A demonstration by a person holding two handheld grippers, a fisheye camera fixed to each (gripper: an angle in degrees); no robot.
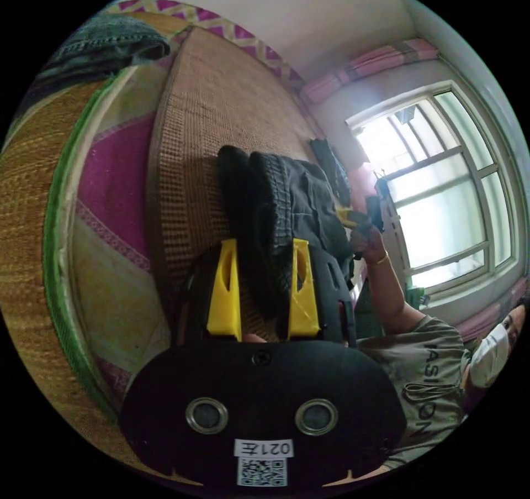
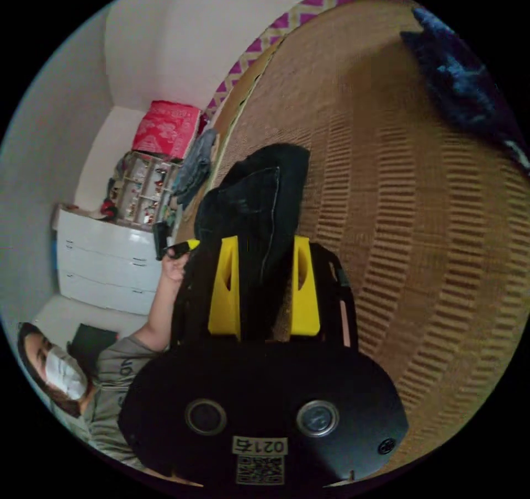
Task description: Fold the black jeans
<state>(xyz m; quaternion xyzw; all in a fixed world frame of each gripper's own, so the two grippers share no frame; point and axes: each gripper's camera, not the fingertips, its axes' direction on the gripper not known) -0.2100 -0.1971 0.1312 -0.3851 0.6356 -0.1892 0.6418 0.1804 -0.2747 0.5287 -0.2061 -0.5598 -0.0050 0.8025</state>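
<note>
The black jeans (image 1: 287, 189) hang bunched over a woven straw mat (image 1: 221, 106). My left gripper (image 1: 265, 245) has its yellow jaws on either side of a thick fold of the denim and is shut on it. In the right gripper view the jeans (image 2: 259, 184) run up from between the yellow jaws of my right gripper (image 2: 266, 242), which is shut on another part of them. A person's hand (image 1: 367, 239) holds the right gripper at the jeans' far end. The other hand (image 2: 175, 264) holds the left gripper beside the jeans.
The mat (image 2: 414, 217) covers a bed with a pink and yellow patterned sheet (image 1: 110, 189). A dark garment (image 1: 110, 40) lies at a far corner, and a dark blue one (image 2: 458, 84) lies on the mat. White drawers (image 2: 105, 267), a red box (image 2: 165, 129) and a window (image 1: 441, 189) line the room.
</note>
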